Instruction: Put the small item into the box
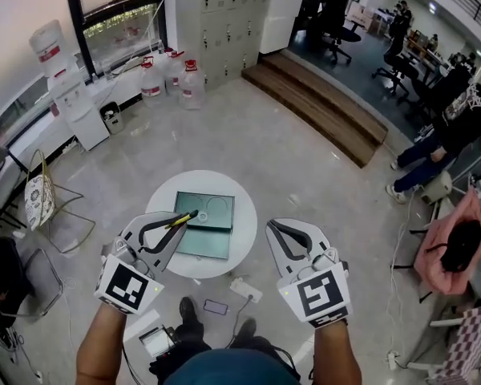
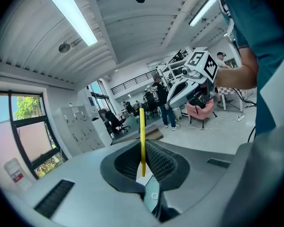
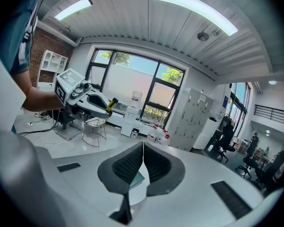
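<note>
L gripper (image 1: 176,224) is clamped on a thin yellow stick (image 1: 181,219) w/ a dark tip. The jaws are nearly together, w/ only the stick's width btw them. In the left gripper view the stick (image 2: 142,126) stands upright btw the ribbed pads (image 2: 163,162). Its lower end is down in the grip and most of its length pokes out past the jaw tips.

From the head view the stick's dark tip sits over the upper-left part of the green box (image 1: 208,243), which lies flat on a round white table (image 1: 200,183). Height above the box can't be told. A bit of the box (image 2: 152,196) shows through the gap below the jaws.

R gripper (image 1: 273,228) is just beside the table's right edge, apart from the box and well apart from the stick. In the right gripper view its jaws are fully together w/ nothing in them, and the box (image 3: 134,179) shows below. L gripper (image 3: 87,100) w/ the stick appears at left there.
</note>
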### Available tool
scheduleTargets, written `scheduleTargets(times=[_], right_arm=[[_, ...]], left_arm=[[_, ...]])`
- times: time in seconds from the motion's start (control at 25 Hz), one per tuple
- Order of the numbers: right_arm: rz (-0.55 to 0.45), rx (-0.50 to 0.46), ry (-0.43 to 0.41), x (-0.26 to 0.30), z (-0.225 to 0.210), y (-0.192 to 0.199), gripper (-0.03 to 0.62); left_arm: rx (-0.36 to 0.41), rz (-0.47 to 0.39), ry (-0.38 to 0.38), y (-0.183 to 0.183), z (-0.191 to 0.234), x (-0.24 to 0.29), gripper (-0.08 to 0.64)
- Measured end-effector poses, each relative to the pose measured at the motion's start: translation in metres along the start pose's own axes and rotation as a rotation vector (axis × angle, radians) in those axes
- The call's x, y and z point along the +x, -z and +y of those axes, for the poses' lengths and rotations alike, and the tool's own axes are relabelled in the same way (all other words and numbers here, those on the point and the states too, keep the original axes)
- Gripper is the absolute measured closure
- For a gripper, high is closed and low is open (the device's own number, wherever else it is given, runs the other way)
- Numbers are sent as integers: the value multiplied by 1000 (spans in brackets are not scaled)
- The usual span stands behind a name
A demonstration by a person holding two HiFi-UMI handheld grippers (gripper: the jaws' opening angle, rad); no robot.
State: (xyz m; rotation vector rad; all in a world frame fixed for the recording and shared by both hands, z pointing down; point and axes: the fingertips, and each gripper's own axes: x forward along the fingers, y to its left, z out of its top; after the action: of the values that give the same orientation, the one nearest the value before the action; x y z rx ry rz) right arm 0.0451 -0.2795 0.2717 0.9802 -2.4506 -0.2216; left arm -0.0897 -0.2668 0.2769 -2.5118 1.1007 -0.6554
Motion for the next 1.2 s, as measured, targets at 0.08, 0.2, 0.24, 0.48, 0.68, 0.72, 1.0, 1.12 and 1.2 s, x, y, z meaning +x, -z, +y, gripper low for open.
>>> scheduleTargets(times=[0.08, 0.2, 0.24, 0.48, 0.68, 0.72, 1.0, 1.12, 1.2], right_arm=[[12, 17, 15, 11, -6, 8, 554], [39, 43, 28, 27, -13, 25, 554], [44, 43, 31, 32, -16, 30, 554], [87, 84, 56, 53, -30, 61, 554], [113, 97, 54, 73, -32, 91, 554], [117, 99, 52, 77, -31, 98, 554], [151, 136, 42, 101, -29, 140, 554], [168, 153, 39, 105, -29, 157, 554], [178, 163, 38, 106, -31, 169, 554]], left_arm=[[7, 5, 26, 11, 5, 13, 523], [3, 18, 62, 31, 9, 33, 523], [-3, 22, 72, 37, 9, 40, 523], [-31, 50, 127, 73, 6, 75, 523], [-57, 91, 168, 113, -4, 103, 523], [-64, 103, 174, 123, -6, 108, 523], [-104, 157, 216, 176, -22, 144, 523], [-116, 185, 237, 195, -33, 155, 523], [-125, 207, 249, 206, -42, 163, 523]])
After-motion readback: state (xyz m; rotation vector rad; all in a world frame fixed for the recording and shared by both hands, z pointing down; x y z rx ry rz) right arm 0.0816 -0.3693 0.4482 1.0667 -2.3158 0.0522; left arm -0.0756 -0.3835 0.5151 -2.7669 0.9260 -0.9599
